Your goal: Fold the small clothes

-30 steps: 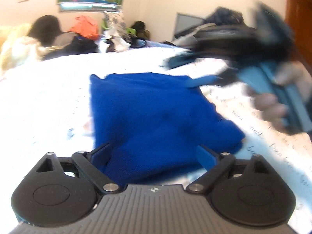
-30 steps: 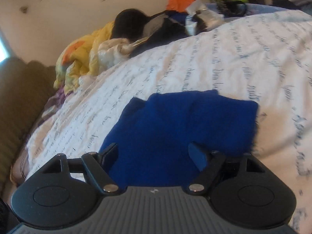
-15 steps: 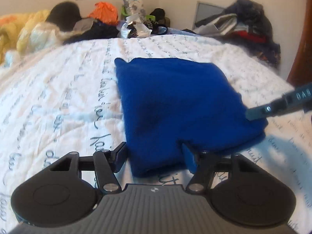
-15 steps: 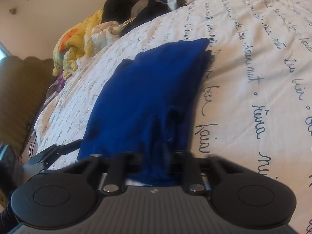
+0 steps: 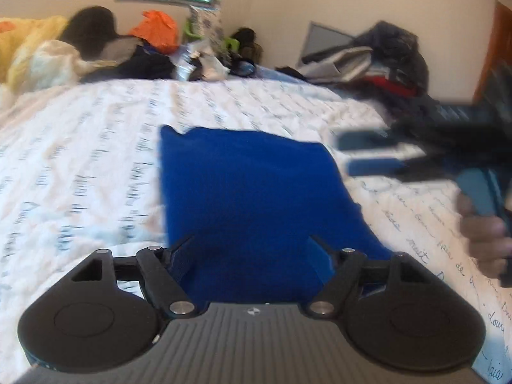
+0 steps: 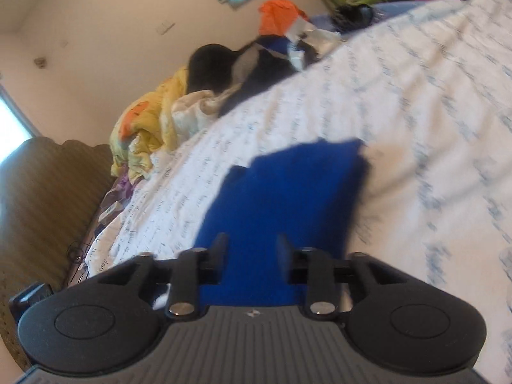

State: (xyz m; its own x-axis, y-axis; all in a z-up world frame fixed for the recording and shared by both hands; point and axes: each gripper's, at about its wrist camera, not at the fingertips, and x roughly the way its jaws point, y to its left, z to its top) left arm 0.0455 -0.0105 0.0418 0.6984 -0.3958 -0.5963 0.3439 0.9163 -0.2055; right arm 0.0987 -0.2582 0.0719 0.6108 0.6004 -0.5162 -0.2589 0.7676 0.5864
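Ahead of the left tongs (image 5: 252,249), a blue garment (image 5: 256,192) of soft, matt, fleecy cloth is being shown on the bed sheet (image 5: 80,176), a matt white crinkled cotton printed with script. The tongs' housing is being seen as matt black ribbed plastic with bright metal pins. Left of the right tongs (image 6: 252,249), a headboard (image 6: 48,198) of ribbed brown material is being seen.

Bright, soft daylight; white bedsheet (image 5: 256,102) nearly blown out. Window glare at far left of right view. Motion blur smears both views. Fisheye bends edges, corners dark.
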